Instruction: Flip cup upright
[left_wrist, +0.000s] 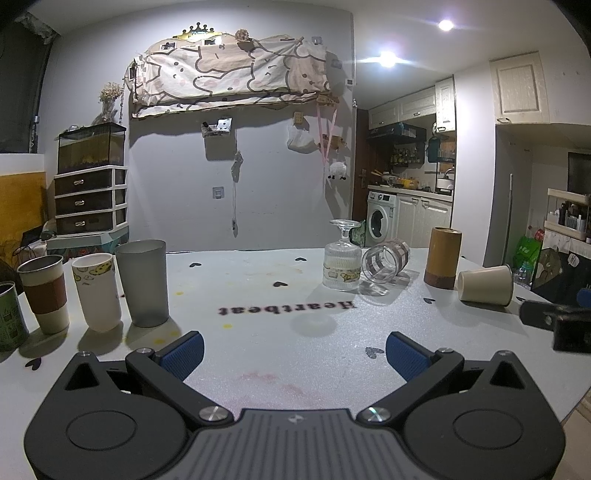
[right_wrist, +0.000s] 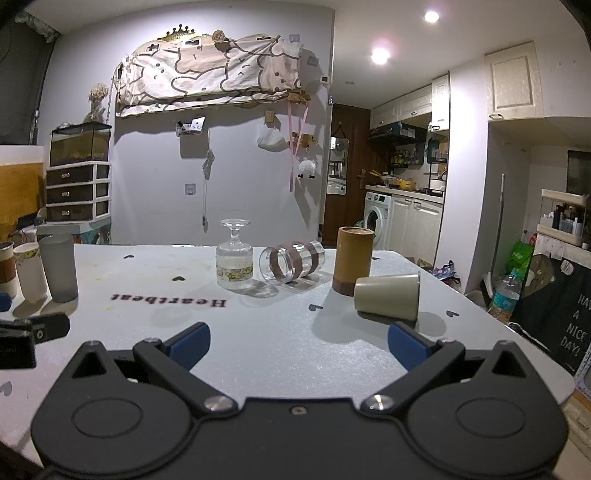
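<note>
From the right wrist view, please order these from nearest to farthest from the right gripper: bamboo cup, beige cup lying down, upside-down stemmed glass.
1. beige cup, on its side, right
2. bamboo cup, upright, just behind it
3. stemmed glass, inverted, centre-left

Reference: right gripper.

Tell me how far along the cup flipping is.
Done: the grey plastic tumbler, the white paper cup and the brown-sleeved cup stand upright. In hand: nothing; left claw and right claw are both open. Left: the beige cup and striped glass on their sides, and the stemmed glass and bamboo-coloured cylinder cup, apparently upside down.
</note>
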